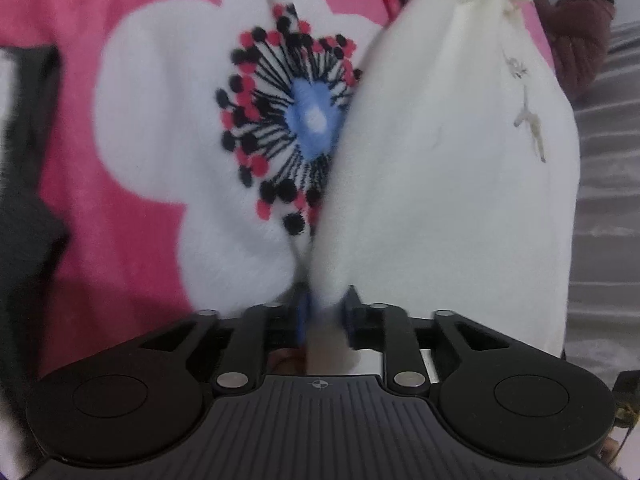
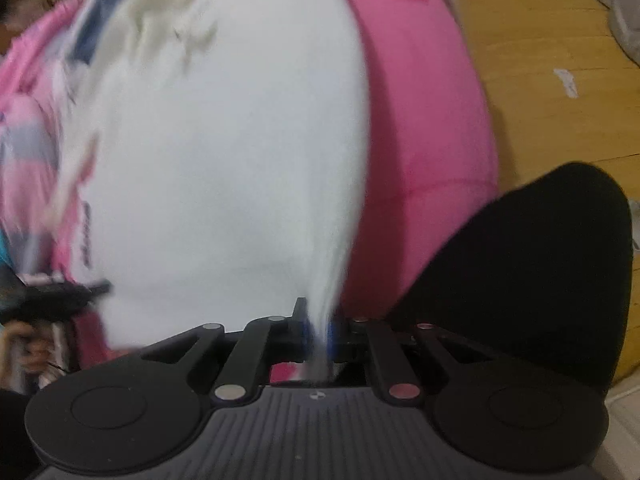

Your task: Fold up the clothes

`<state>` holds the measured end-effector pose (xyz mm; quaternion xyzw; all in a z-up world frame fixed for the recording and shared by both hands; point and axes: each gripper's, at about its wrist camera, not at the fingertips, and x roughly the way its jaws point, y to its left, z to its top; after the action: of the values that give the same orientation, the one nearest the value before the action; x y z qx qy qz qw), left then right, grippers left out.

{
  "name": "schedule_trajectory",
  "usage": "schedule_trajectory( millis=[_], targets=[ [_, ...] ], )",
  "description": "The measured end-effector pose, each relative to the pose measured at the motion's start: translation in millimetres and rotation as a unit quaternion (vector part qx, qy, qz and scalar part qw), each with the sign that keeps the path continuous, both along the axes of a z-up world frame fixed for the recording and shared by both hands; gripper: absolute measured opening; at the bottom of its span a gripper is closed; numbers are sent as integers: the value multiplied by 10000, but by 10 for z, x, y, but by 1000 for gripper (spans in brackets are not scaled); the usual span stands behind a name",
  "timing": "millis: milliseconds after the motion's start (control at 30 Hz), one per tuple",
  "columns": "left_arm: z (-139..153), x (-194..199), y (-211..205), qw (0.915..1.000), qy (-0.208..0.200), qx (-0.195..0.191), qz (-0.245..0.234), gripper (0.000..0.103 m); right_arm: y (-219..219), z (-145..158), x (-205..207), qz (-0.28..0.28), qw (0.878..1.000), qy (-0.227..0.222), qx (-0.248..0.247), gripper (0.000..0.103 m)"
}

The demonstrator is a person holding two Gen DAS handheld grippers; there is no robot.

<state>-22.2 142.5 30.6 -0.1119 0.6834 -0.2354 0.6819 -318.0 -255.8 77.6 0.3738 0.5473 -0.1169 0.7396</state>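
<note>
Domestic bedroom setting, pink flower-print blanket [image 1: 132, 128] spread as work surface, wood-look floor [image 2: 540, 80] alongside, mixed clothes heap [image 2: 44, 120] at one side, person in dark red jacket [image 1: 580, 36] in background

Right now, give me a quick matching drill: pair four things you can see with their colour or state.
Things:
1. left gripper
2. blanket
3. floor
4. flower centre

Colour or state:
A. yellowish wood
B. pink
C. shut on the white garment
D. blue

Pairs: 1-C, 2-B, 3-A, 4-D
</note>
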Motion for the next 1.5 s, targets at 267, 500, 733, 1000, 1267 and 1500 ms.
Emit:
schedule_trajectory(
  millis=[267,500,733,1000,1267,1500],
  targets=[
    [674,61,-73,9819,-1403,1095,-652,39,66,476,-129,628,9959,341,-559,47],
    [1344,894,-1148,8894,-4087,499,-1986,58,-214,770,322,506,9862,-736,-1393,67],
    [1325,2002,-2500,8678,-4390,18,-2330,61,62,240,1321,1050,9631,-1640,-1856,67],
    [835,2317,-3368,8473,-4345,755,-2959,8,0,-42,1368,1212,9677,-1489,-1636,65],
    [561,2731,-3085,8535,-4693,405,-2225,14,-101,-81,1240,892,9681,-1185,-2021,43],
    [814,2850,-2707,9019,-3894,-829,-1676,21,-170,-70,1041,543,9647,-888,-2418,38]
  ],
)
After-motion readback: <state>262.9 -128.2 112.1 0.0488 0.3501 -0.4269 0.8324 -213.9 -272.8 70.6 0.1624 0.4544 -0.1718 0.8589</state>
